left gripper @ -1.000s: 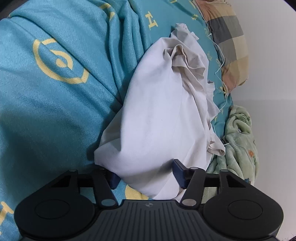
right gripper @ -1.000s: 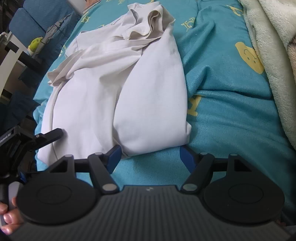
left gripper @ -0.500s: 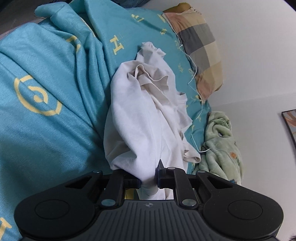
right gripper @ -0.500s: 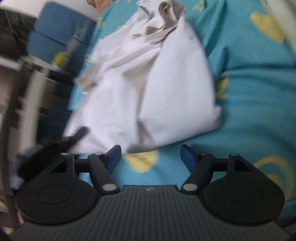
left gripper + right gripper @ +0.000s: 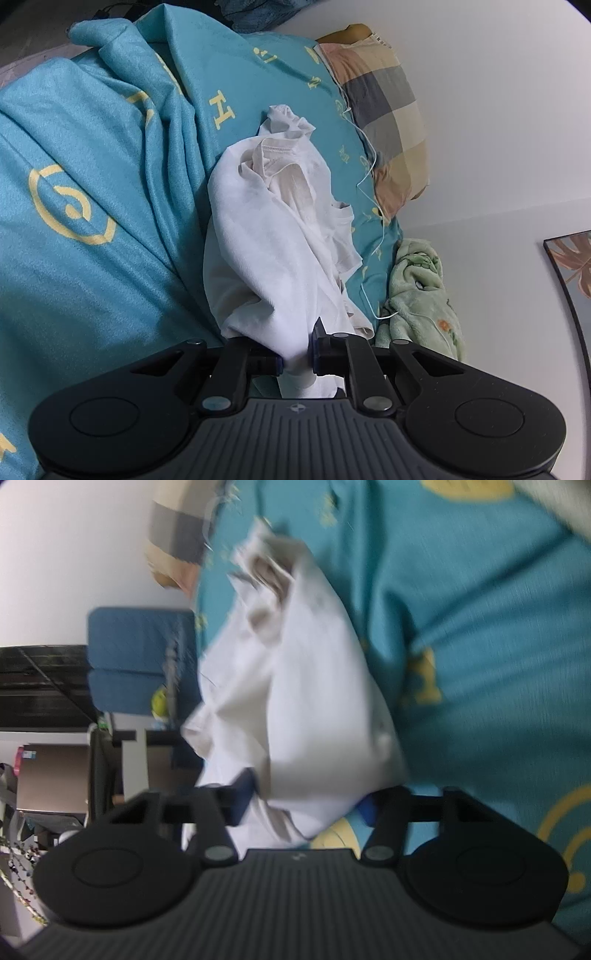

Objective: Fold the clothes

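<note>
A crumpled white garment [image 5: 266, 229] lies on the teal bedspread [image 5: 92, 258]. My left gripper [image 5: 295, 360] is shut on its near edge, and the cloth hangs in a narrow pinched fold between the pads. In the blurred right wrist view the same white garment [image 5: 306, 686] rises from the bed. My right gripper [image 5: 308, 803] is closing around its near corner. The cloth fills the gap between the blue pads, which still stand wide apart and do not clearly squeeze it.
A plaid pillow [image 5: 384, 107] lies at the head of the bed beside a white wall. A green plush blanket [image 5: 417, 291] is bunched at the bed's edge, with a thin white cord [image 5: 369, 177] trailing nearby. A blue chair [image 5: 136, 657] and a dark desk stand beyond the bed.
My left gripper shut on the garment's edge and lifted it, bunching the cloth. My right gripper rolled, moved onto the near corner, and its jaws began narrowing around the cloth.
</note>
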The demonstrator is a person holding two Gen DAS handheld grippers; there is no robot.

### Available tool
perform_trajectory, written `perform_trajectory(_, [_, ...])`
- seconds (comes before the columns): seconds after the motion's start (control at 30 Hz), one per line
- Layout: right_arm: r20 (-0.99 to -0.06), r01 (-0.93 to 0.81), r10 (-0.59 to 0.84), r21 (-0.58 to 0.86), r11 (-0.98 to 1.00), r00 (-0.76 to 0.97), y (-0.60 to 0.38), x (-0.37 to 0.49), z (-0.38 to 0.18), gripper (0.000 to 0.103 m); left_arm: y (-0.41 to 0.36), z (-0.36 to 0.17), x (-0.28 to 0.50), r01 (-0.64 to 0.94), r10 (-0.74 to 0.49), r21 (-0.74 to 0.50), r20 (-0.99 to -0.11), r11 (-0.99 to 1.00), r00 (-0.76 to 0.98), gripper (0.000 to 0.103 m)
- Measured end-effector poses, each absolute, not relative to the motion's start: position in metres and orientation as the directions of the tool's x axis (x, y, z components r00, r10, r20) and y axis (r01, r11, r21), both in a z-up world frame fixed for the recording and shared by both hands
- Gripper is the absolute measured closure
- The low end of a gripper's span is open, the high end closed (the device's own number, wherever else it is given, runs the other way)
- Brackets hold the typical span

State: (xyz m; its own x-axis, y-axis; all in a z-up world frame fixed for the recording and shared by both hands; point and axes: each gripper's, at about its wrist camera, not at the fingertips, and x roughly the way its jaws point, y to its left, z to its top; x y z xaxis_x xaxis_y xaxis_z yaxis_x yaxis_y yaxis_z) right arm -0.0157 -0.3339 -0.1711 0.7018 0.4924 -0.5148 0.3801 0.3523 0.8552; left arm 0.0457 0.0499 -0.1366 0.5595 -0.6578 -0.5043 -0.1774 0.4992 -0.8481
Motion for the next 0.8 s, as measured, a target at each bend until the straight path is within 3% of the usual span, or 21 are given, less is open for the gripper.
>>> perform_trajectory(0.03, [-0.52,0.365,0.476,0.849,0.382,0.709,-0.331,-0.015,-0.166,0.078,0.051,-0.135,0.044,-0.176,-0.658,-0.85,-0.501,0.496,0.563,0.09])
perform_trajectory(0.2, [-0.502,0.308,0.433,0.842,0.444,0.749,-0.327,-0.02,-0.144,0.085,0.06,-0.12,0.032,-0.169,-0.643,-0.853,-0.489,0.494,0.589,0.091])
perform_trajectory(0.53, [-0.433,0.195,0.375,0.827,0.527,0.82,-0.329,-0.088,-0.062,0.085,0.072,-0.059,-0.043,-0.135,-0.667,-0.879,-0.44,0.458,0.601,0.091])
perform_trajectory(0.8, [-0.483,0.239,0.351,0.798,0.554,0.802,-0.319,-0.177,-0.054,0.085,0.082,-0.048,-0.13,-0.135,-0.672,-0.865,-0.465,0.483,0.576,0.091])
